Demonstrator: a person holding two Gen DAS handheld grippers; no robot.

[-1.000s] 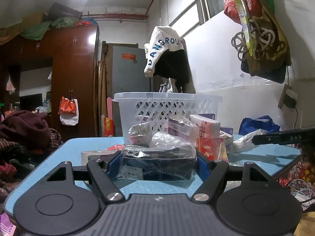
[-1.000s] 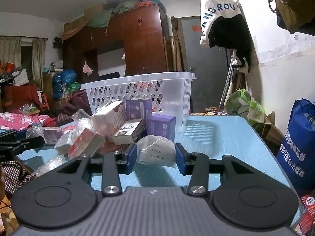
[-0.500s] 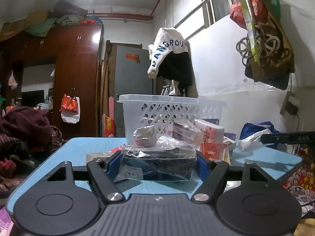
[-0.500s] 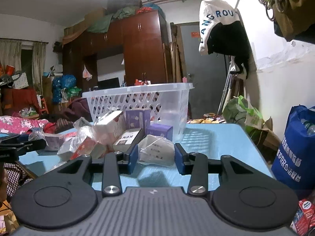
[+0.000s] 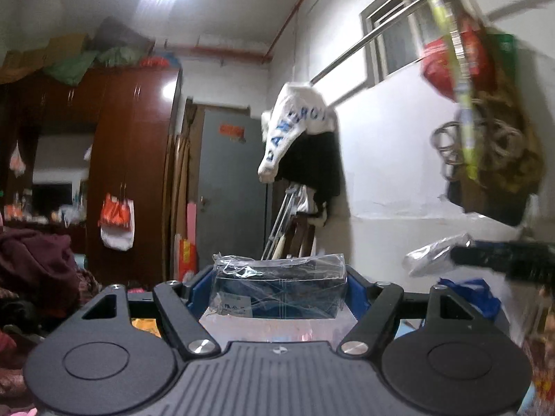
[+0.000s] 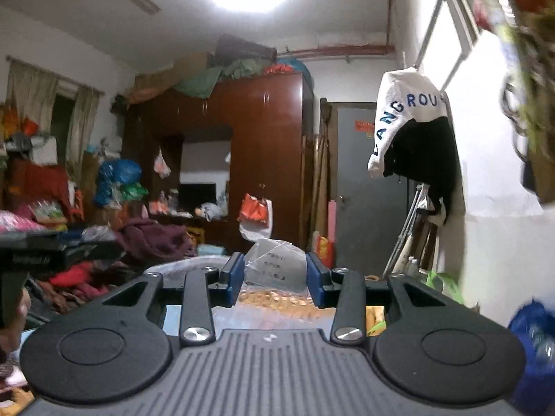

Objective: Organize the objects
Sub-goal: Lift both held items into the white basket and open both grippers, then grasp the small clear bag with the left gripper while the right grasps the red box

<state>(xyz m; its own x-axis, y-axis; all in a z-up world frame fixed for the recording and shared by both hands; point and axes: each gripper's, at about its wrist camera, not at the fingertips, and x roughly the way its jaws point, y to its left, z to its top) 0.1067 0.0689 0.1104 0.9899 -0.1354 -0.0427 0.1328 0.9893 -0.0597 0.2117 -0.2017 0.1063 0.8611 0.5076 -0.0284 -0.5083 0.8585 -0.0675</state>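
At six o'clock in each wrist view the table and basket have dropped from sight: both loads are now lifted clear, likely bound for the basket. Left gripper (image 5: pixel 280 282) pinches the wrapped dark box (image 5: pixel 280 286) between its blue pads; right gripper (image 6: pixel 274 275) pinches the clear packet (image 6: pixel 275 268), the grip a touch tighter than before. Both point level, side by side.
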